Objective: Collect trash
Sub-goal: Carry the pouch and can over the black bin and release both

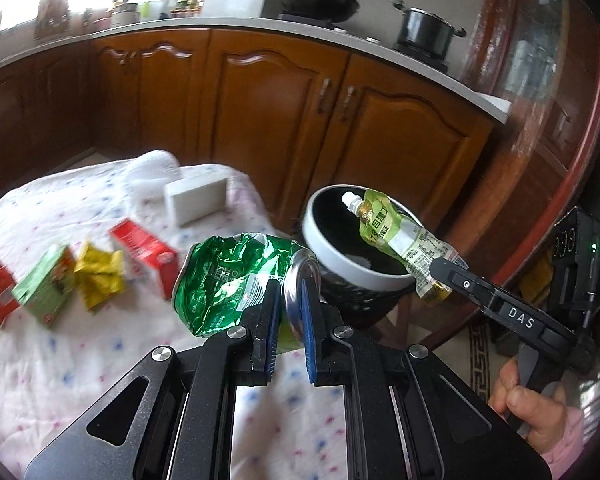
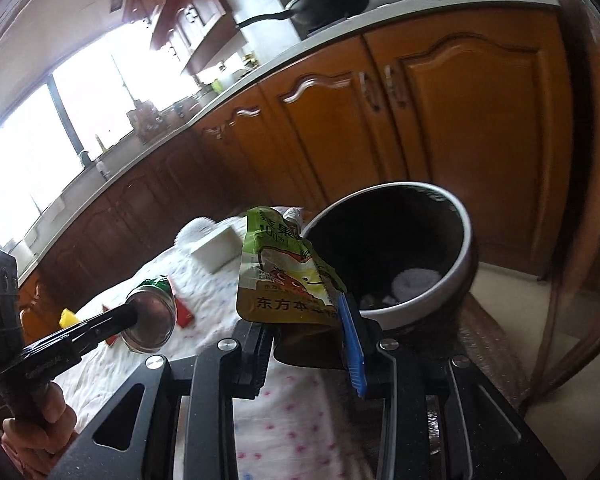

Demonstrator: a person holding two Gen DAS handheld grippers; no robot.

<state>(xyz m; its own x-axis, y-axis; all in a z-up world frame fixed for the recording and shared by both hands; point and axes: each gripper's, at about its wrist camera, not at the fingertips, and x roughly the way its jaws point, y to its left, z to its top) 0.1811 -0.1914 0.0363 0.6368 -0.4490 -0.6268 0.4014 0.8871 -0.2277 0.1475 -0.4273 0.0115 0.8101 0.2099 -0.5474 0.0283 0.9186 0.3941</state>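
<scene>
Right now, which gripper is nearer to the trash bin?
Right. The right gripper holds the green spout pouch over the rim of the trash bin. The left gripper holds the crushed green can beside the bin, over the table.

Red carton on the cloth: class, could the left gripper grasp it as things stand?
Probably not: the left gripper is shut on the crushed green can, so the red carton stays beyond its occupied grip.

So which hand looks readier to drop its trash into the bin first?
Probably the right. The right gripper holds the green drink pouch already over the trash bin's open mouth, spout first. The left gripper grips the crushed green can beside the bin, above the tablecloth.
</scene>
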